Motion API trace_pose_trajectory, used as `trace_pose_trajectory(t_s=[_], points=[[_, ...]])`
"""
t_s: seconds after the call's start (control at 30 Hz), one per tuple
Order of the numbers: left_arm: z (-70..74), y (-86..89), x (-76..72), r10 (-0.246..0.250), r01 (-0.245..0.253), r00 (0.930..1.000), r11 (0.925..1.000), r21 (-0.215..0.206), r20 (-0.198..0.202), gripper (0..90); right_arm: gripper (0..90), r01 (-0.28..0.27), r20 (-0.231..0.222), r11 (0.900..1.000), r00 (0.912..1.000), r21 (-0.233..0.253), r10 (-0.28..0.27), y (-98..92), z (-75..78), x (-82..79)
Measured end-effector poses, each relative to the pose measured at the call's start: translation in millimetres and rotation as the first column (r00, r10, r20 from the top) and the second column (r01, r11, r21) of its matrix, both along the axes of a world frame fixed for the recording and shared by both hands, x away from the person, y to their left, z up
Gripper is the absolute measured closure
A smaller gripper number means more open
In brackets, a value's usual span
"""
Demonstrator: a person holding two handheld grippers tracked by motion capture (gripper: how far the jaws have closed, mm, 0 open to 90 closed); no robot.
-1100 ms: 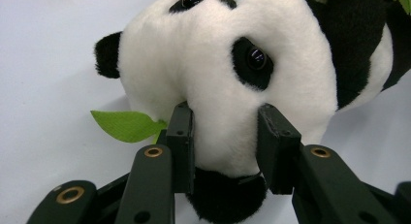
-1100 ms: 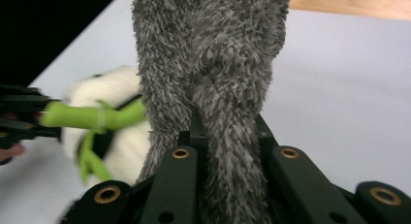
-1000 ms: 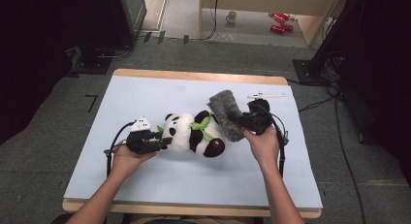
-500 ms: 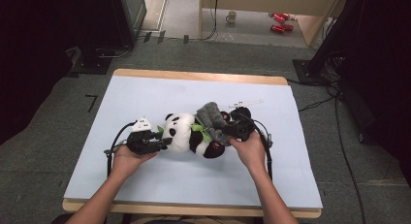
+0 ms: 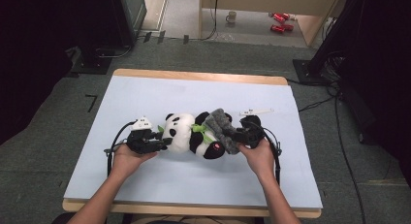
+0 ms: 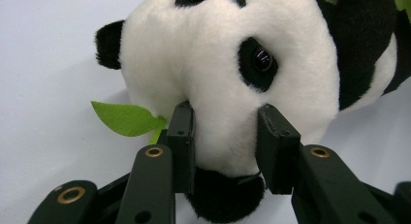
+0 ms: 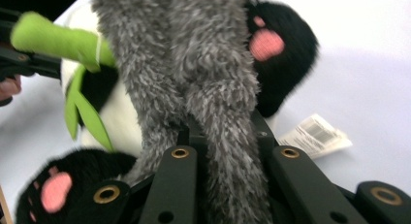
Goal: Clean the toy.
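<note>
While the left gripper (image 5: 162,141) is pinning the toy panda (image 5: 186,134) by its head, the right gripper (image 5: 238,136) is laying a grey fuzzy cloth (image 5: 220,129) across the panda's body; the step in hand looks like wrapping or dressing the toy, and it seems to be about midway, since the cloth is draped over the belly but not tucked round it. In the left gripper view the fingers (image 6: 181,136) are closed on the white plush of the panda's head (image 6: 228,78), one on either side of the muzzle, pressing into the fur; a green felt leaf (image 6: 127,118) is lying just beside the left finger. In the right gripper view the fingers (image 7: 264,132) are closed on a fold of the cloth (image 7: 194,64), which is running up over the white belly between the two black feet with pink pads (image 7: 266,43); a green bamboo stalk (image 7: 58,40) is poking out at the side, and a paper tag (image 7: 315,133) is lying on the worktop (image 5: 145,93) near the foot. The panda is lying on its side near the middle of the worktop, slightly toward the near edge, head toward the left edge. Both forearms are coming in from the near edge, hands turned inward and facing each other across the toy. The next move probably calls for keeping the head held firm while the cloth is being drawn farther round the body without snagging on the stalk.
</note>
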State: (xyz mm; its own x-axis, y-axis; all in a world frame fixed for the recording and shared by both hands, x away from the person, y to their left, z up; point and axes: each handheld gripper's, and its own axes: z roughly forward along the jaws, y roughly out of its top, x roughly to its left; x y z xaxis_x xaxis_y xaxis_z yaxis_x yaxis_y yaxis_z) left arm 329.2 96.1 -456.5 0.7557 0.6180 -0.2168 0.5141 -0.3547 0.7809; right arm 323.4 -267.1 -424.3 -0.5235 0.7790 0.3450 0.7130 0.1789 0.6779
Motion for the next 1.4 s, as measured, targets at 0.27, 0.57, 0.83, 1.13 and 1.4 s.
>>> trace_pose_trajectory(t_s=[0.27,0.57,0.83,1.13,1.4], points=[[2.1,0.9,7.2,-0.01,0.01,0.9993,0.9998,-0.017,-0.036,63.5,79.3,0.051,-0.057,0.999,0.9971,0.007,-0.05,-15.3,-17.4,-3.5],[3.9,1.9,13.5,-0.018,0.017,0.9979,0.9996,-0.023,-0.062,63.3,79.3,0.104,-0.134,0.99,0.9841,-0.092,-0.116,-30.5,-34.3,-7.9],[3.6,2.7,15.8,-0.024,0.021,0.9973,0.9991,-0.037,-0.07,63.2,79.2,0.164,-0.053,0.986,0.9849,-0.012,-0.165,-51.4,-5.1,-16.9],[1.7,0.7,11.1,-0.002,0.0,0.999,0.9993,-0.038,-0.046,62.9,79.2,0.115,0.038,0.993,0.9925,0.038,-0.116,-36.9,30.4,-16.2],[-0.3,-1.1,1.5,0.01,-0.01,1.0,0.9999,-0.011,-0.001,62.3,79.2,0.019,0.089,0.999,0.9957,0.047,-0.023,-3.6,46.8,-1.5]])
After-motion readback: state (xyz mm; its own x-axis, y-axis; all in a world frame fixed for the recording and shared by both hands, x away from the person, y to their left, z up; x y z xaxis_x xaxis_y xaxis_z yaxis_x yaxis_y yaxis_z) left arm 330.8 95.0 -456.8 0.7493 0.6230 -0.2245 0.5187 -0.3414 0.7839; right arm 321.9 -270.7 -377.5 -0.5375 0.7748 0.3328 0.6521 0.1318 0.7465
